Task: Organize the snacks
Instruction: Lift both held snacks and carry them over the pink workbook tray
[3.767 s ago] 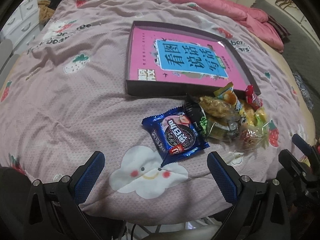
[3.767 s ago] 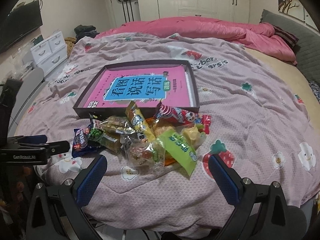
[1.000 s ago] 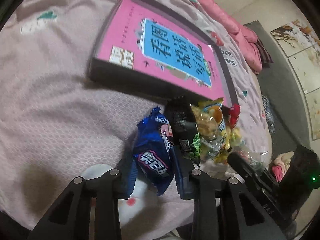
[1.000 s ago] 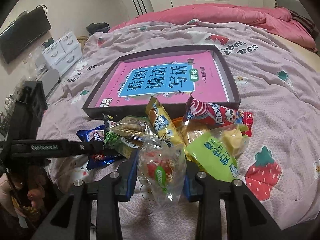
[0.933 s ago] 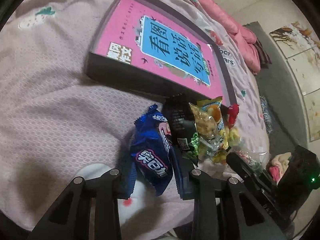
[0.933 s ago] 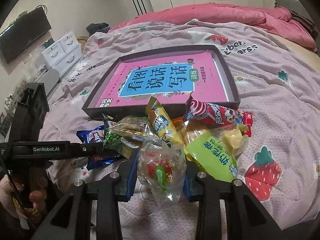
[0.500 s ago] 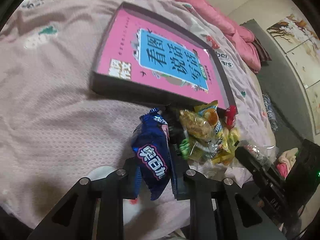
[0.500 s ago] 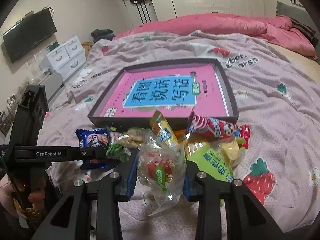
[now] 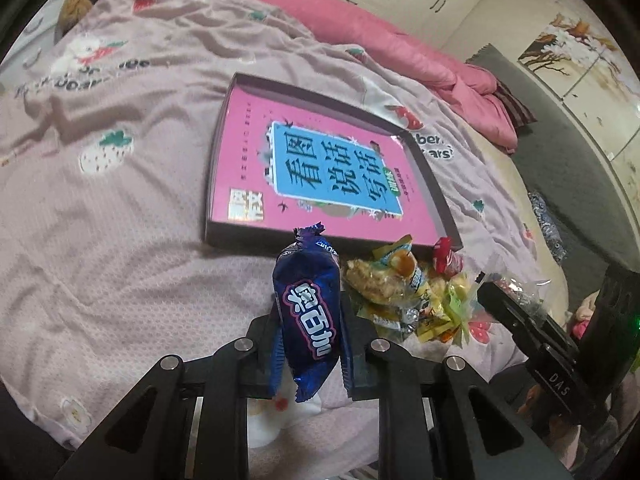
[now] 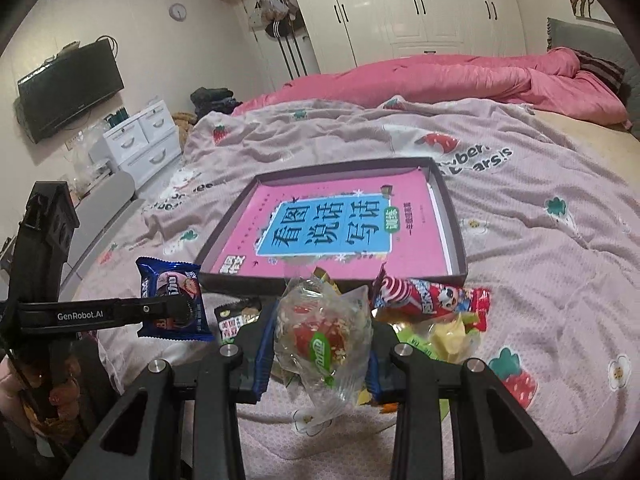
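Currently: my left gripper (image 9: 310, 328) clamps blue cookie pack (image 9: 308, 312); right gripper (image 10: 320, 344) pinches clear candy bag (image 10: 324, 340); slick wrappers could slip.

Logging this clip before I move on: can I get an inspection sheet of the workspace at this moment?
Surface: bed cover, pale pink with strawberry prints, wrinkled.
Job's things: dark tray holding a pink book; snack pile just in front of it; blue cookie pack and clear candy bag lifted.
Clutter: pink duvet bunched at the far side.
Grippers: left gripper shut on the blue cookie pack; right gripper shut on the clear candy bag.
Cables: nothing seen.
Surroundings: wardrobe, wall television, white drawers.
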{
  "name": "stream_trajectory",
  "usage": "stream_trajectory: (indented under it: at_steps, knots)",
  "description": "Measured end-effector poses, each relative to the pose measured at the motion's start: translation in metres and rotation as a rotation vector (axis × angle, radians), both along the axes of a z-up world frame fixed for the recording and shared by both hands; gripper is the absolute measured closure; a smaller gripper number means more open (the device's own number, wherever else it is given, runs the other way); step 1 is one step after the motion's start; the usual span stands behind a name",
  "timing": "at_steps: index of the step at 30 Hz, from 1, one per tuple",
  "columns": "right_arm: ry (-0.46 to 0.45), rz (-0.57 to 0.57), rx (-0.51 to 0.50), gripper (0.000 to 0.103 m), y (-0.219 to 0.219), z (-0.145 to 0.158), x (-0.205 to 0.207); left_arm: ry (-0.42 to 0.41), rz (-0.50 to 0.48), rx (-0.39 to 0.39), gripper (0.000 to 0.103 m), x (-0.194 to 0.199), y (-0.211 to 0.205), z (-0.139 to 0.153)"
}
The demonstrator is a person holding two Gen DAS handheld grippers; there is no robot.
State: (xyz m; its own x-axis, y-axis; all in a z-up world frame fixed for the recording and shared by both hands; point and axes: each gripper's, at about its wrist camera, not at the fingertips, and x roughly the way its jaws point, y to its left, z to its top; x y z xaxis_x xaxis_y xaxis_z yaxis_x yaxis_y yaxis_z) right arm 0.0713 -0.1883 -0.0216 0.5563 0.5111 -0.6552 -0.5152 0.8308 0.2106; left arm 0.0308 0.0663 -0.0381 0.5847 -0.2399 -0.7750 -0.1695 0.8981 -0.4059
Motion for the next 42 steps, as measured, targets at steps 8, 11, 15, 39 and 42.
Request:
stream_trajectory:
  at_steps: [8, 11, 15, 39, 42]
  knots:
    - [-0.041, -0.02, 0.025, 0.066, -0.005, 0.009, 0.011, -0.055, 0.01, 0.052, 0.08, 0.005, 0.001, 0.015]
    - [-0.045, -0.032, 0.039, 0.066, -0.009, 0.012, 0.017, -0.064, 0.013, 0.064, 0.08, 0.008, 0.001, 0.018]
    - [-0.051, -0.045, 0.056, 0.066, -0.013, 0.015, 0.026, -0.075, 0.021, 0.073, 0.08, 0.013, 0.002, 0.021]
    - [-0.045, -0.097, 0.078, 0.066, -0.02, 0.011, 0.09, -0.104, 0.077, 0.094, 0.08, 0.064, 0.022, 0.013]
    - [-0.029, -0.097, 0.078, 0.066, -0.019, 0.006, 0.098, -0.09, 0.075, 0.08, 0.08, 0.071, 0.023, 0.005]
